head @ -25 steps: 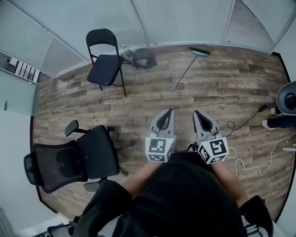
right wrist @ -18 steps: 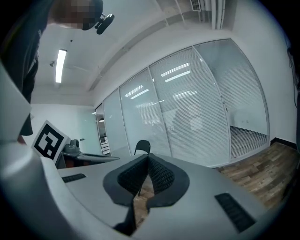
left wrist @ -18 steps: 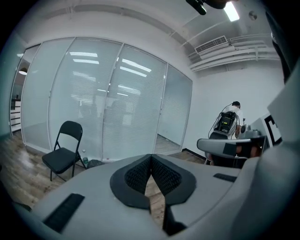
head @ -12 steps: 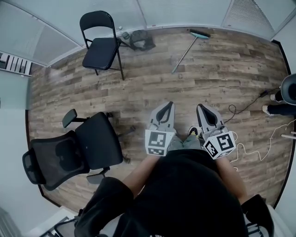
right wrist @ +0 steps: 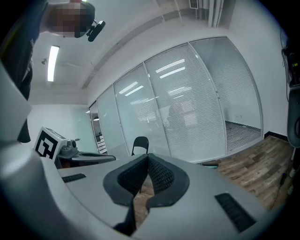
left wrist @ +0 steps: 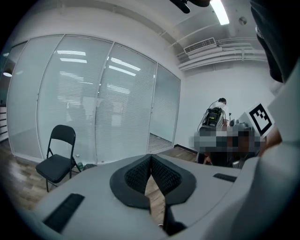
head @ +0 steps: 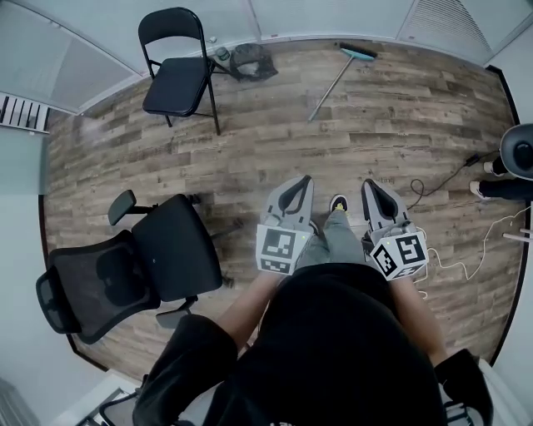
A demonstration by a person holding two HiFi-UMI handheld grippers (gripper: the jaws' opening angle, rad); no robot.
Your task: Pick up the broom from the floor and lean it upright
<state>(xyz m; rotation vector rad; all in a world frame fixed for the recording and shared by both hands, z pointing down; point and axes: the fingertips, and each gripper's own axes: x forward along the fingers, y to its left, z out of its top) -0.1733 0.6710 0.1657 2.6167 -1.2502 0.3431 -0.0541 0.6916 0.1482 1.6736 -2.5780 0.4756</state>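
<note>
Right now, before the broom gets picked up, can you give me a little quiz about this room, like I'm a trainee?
1. True or false: the broom lies flat on the wooden floor, close to the glass wall.
2. What is between the jaws of the left gripper? A) the broom handle B) nothing, they are shut C) a cloth
3. Fill in: in the head view, the black folding chair stands to the ____ of the broom.
Key: 1 true. 2 B. 3 left.
</note>
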